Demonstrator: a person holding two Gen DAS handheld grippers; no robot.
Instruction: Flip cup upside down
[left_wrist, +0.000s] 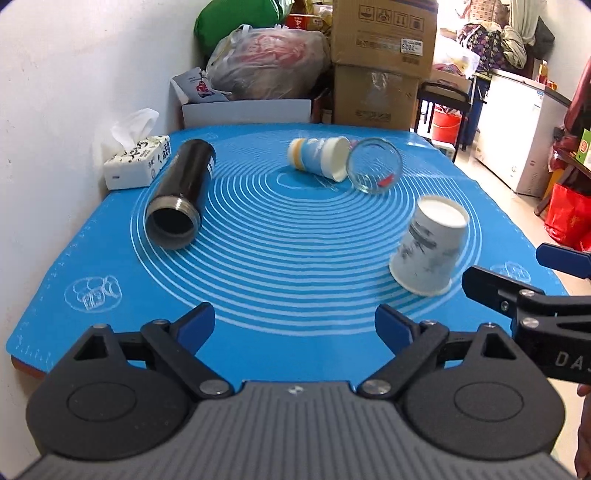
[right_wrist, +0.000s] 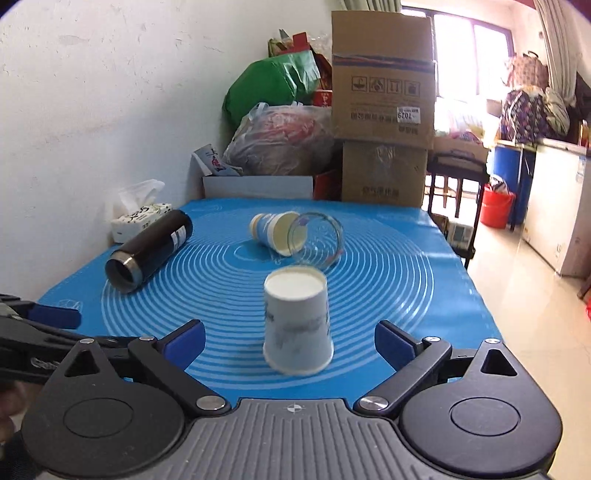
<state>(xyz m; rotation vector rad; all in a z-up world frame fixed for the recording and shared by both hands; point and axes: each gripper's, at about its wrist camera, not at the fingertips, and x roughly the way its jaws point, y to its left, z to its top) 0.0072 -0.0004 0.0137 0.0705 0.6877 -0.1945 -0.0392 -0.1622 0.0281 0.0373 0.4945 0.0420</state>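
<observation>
A white paper cup (right_wrist: 297, 320) with grey print stands upside down on the blue mat (right_wrist: 406, 273), just ahead of my right gripper (right_wrist: 290, 341), which is open with nothing between its jaws. The cup also shows in the left wrist view (left_wrist: 430, 245), front right. My left gripper (left_wrist: 295, 325) is open and empty near the mat's front edge. Further back, a blue-and-yellow paper cup (left_wrist: 318, 157) and a clear glass (left_wrist: 373, 165) lie on their sides, touching. A black flask (left_wrist: 181, 192) lies on its side at the left.
A tissue box (left_wrist: 137, 164) sits at the mat's back left by the white wall. Cardboard boxes (left_wrist: 380, 62) and bags (left_wrist: 266, 59) stand behind the table. The right gripper's fingers (left_wrist: 491, 286) show at the left wrist view's right edge. Open floor lies right of the table.
</observation>
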